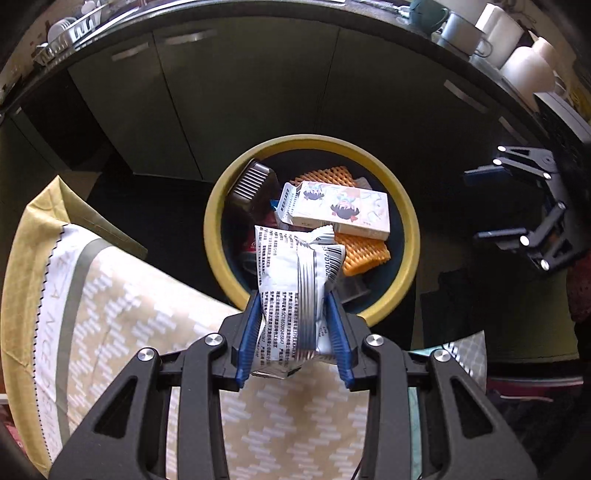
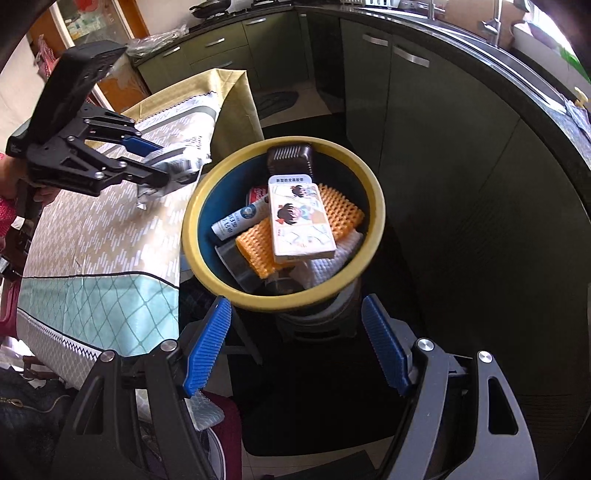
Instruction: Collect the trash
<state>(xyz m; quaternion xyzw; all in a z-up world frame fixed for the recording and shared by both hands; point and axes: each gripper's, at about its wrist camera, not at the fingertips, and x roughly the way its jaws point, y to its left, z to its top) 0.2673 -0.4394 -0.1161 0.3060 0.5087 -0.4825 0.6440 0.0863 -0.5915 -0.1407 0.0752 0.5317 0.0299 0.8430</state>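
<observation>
A yellow-rimmed trash bin (image 1: 218, 206) (image 2: 376, 206) stands beside the table. It holds a white cartoon-print box (image 1: 336, 208) (image 2: 301, 221), orange mesh foam (image 1: 364, 251) (image 2: 341, 212), a dark brown tray (image 1: 249, 184) (image 2: 290, 157) and a white tube (image 2: 240, 218). My left gripper (image 1: 293, 295) (image 2: 162, 162) is shut on a silver snack wrapper (image 1: 291, 280) (image 2: 179, 162), holding it at the bin's near rim, above the table edge. My right gripper (image 2: 295, 314) (image 1: 495, 203) is open and empty, just in front of the bin.
A table with a beige and teal patterned cloth (image 1: 122, 317) (image 2: 103, 236) lies left of the bin. Green cabinets (image 1: 240, 96) (image 2: 424, 122) under a dark counter stand behind it, with white mugs (image 1: 495, 33) on top.
</observation>
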